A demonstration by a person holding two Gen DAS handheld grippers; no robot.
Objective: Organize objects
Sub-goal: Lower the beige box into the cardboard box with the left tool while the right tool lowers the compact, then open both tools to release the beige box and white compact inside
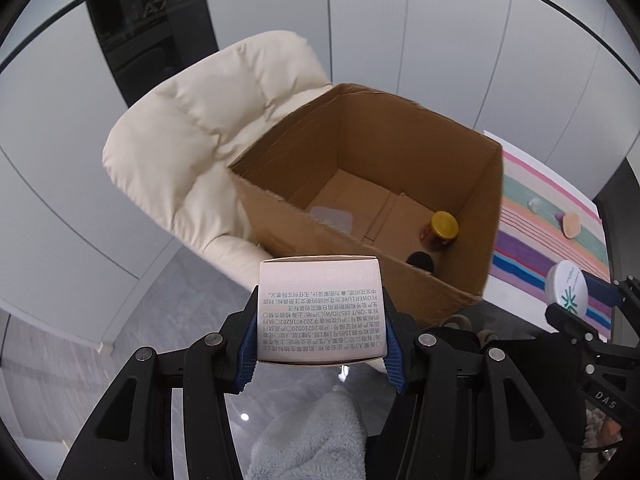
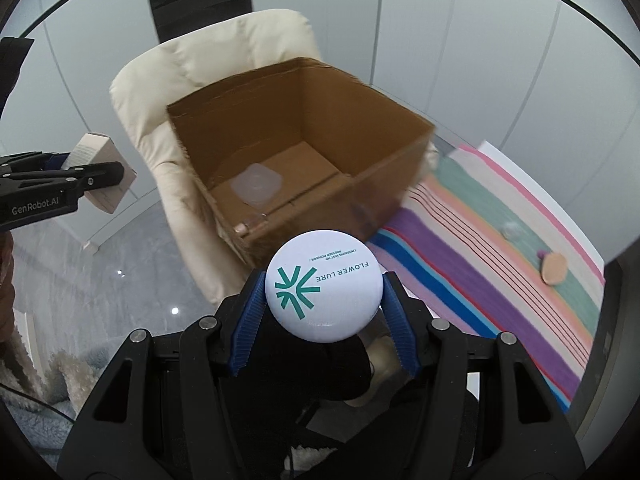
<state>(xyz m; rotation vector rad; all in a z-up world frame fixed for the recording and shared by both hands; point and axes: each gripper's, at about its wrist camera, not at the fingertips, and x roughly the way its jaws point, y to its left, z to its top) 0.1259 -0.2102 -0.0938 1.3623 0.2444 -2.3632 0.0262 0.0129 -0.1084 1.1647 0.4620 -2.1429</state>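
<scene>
One open cardboard box sits on a cream armchair, beside a striped cloth. Just short of the box, both grippers tilt downward: the left gripper clamps one pale printed carton, the right gripper one white round compact. Inside the box stands one yellow-lidded jar.

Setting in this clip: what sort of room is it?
Probably a living room or lounge at home: a cream padded armchair, an open cardboard box on it, and a striped cloth alongside.
</scene>
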